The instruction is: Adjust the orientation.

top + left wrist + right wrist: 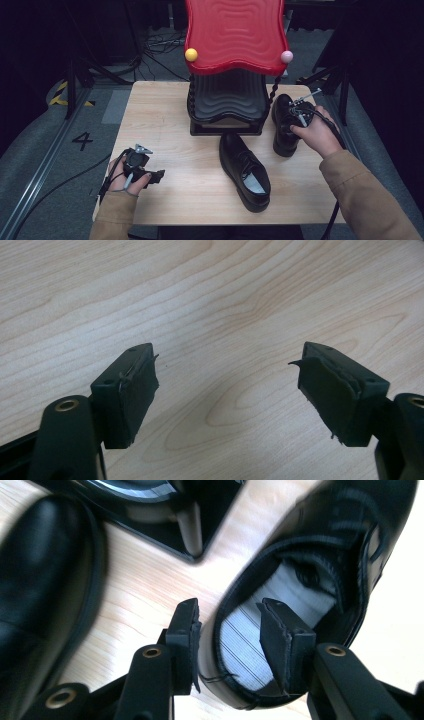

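Two black leather lace-up shoes stand on the wooden table (165,120). One shoe (245,170) (40,580) lies in the middle, toe toward the rack. The other shoe (284,142) (320,540) stands at the right beside the rack. My right gripper (290,126) (227,620) reaches into its heel end, with one jaw outside the side wall and the other inside over the striped insole; a gap shows between the inner pad and the wall, so the gripper is open. My left gripper (157,176) (225,365) rests open at the table's left front with bare wood between its jaws.
A shoe rack with a wavy red top shelf (235,35) and a black lower shelf (227,100) stands at the table's far middle; its black base corner (170,510) is close to both shoes. Cables and metal stands lie on the floor around the table.
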Action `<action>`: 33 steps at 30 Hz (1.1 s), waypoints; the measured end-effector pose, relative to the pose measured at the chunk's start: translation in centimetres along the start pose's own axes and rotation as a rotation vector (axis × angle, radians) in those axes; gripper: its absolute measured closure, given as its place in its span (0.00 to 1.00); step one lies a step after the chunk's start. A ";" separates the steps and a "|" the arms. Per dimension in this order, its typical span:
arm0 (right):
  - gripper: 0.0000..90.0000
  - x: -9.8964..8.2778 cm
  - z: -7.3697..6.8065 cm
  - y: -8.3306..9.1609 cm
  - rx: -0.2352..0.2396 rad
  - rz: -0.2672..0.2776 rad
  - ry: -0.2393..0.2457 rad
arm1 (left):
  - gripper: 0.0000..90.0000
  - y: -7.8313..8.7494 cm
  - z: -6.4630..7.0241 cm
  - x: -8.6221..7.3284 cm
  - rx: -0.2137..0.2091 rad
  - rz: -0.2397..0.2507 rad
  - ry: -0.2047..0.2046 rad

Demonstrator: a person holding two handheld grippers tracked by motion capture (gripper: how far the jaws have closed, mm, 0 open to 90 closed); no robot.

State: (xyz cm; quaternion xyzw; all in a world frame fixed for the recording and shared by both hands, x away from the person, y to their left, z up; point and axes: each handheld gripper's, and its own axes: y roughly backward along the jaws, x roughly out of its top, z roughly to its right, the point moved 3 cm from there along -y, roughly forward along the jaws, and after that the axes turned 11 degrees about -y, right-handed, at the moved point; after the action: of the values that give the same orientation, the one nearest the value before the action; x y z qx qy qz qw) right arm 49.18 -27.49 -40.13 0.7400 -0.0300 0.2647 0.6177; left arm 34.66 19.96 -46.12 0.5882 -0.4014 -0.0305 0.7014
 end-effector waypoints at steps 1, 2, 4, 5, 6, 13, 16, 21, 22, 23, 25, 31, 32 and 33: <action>0.67 0.1 0.2 -0.4 0.000 -0.027 -0.009 | 0.27 0.0 0.0 0.0 -0.001 -0.002 -0.005; 0.65 0.2 0.4 -1.1 0.005 -0.071 -0.022 | 0.27 -0.1 0.0 0.0 -0.005 -0.001 -0.001; 0.65 0.1 0.5 -1.8 0.013 -0.132 -0.043 | 0.27 -0.1 -0.1 -0.1 -0.002 -0.004 -0.001; 0.65 0.0 0.6 -2.4 0.016 -0.181 -0.055 | 0.27 -0.1 -0.1 -0.1 -0.005 -0.004 0.002; 0.72 0.0 0.6 -3.3 0.033 -0.245 -0.073 | 0.27 -0.2 -0.2 0.0 -0.008 -0.003 -0.001; 0.91 0.0 -0.2 -4.4 0.051 -0.328 -0.078 | 0.27 -0.1 -0.1 0.1 -0.011 0.002 -0.001; 0.94 0.0 -0.1 -4.6 0.070 -0.342 -0.095 | 0.27 -0.1 -0.1 0.1 -0.008 0.005 -0.001; 0.95 -0.3 0.2 -4.5 0.098 -0.316 -0.083 | 0.27 0.0 -0.1 0.2 -0.008 0.002 -0.003; 0.94 -0.3 0.1 -4.5 0.093 -0.307 -0.064 | 0.27 -0.1 -0.2 0.2 -0.005 0.002 -0.005; 0.94 -0.3 0.0 -4.4 0.091 -0.302 -0.052 | 0.27 -0.1 -0.2 0.2 -0.006 0.002 -0.004; 0.94 -0.4 0.1 -4.4 0.091 -0.292 -0.036 | 0.27 -0.1 -0.3 0.2 -0.007 0.001 -0.001; 0.93 -0.9 0.0 -3.1 0.086 -0.255 0.016 | 0.27 -0.2 -0.4 0.5 -0.006 0.003 0.001; 0.93 -1.2 -0.1 -2.7 0.085 -0.243 0.024 | 0.27 -0.3 -0.3 0.6 -0.010 0.005 -0.002; 0.93 -1.4 -0.2 -2.2 0.084 -0.233 0.030 | 0.27 -0.4 -0.3 0.6 -0.011 0.002 -0.009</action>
State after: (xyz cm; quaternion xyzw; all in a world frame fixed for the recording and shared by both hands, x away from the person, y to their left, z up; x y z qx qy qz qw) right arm 48.72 -27.19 -42.64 0.7595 0.0768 0.2033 0.6131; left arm 35.42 19.70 -46.11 0.5837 -0.4051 -0.0349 0.7028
